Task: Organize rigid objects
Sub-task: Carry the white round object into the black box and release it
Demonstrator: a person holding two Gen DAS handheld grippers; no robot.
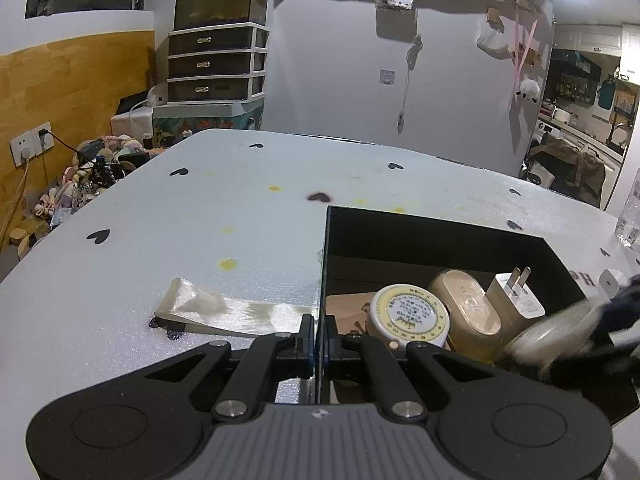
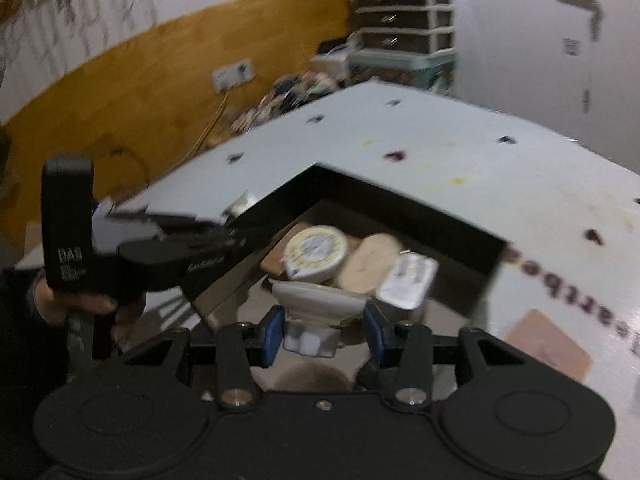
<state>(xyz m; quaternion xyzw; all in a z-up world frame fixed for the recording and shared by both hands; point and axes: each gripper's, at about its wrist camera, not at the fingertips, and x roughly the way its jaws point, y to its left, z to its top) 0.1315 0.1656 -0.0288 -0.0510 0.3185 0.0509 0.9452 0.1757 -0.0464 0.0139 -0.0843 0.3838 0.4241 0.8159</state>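
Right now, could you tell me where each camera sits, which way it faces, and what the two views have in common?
Left wrist: sits on the left gripper, looking forward and down over the table; its jaws are shut on the black box wall.
Right wrist: sits on the right gripper, looking down into the box; its jaws are shut on a pale round object; a hand holding the left gripper shows at left.
Shared: box, round tape measure, beige case, white plug adapter, drawer unit.
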